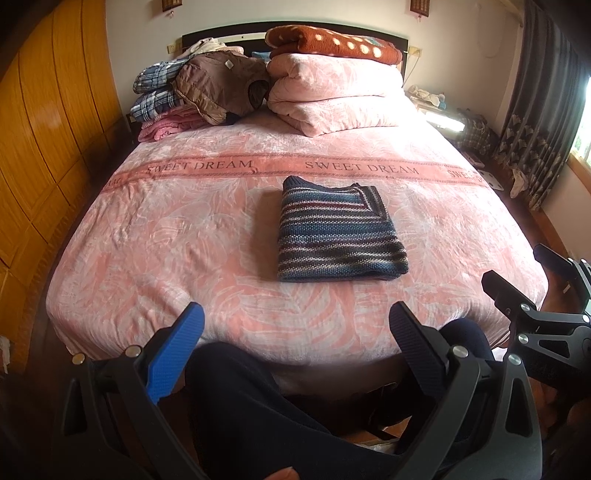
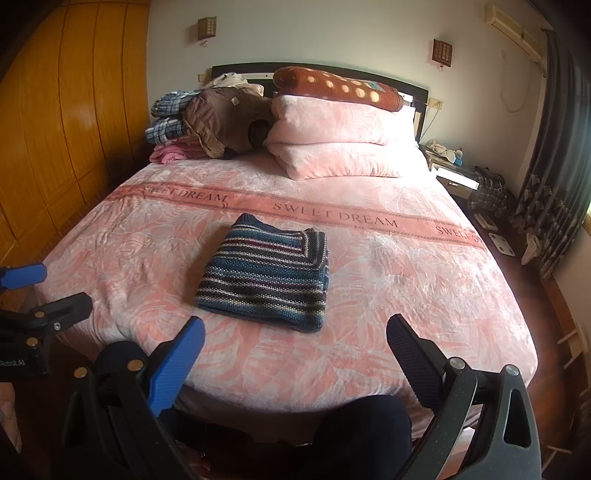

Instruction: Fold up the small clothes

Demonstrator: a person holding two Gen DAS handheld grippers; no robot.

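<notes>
My left gripper (image 1: 295, 325) and right gripper (image 2: 295, 336) gape wide and empty, side by side, both aimed at twelve o'clock.

Left wrist view: low at the foot of the bed (image 1: 184, 240), facing the headboard (image 1: 207, 35), well back from the folded sweater (image 1: 340, 236).
Right wrist view: same end, set further right, same heading.
Shared: bed, sweater, pillow stack (image 2: 343, 140), wardrobe (image 2: 74, 110), each other's fingers at the frame edge.

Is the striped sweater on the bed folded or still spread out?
Folded. The striped sweater lies as a compact rectangle with stacked layers at its edges, no sleeves showing, on the pink bedspread.
</notes>
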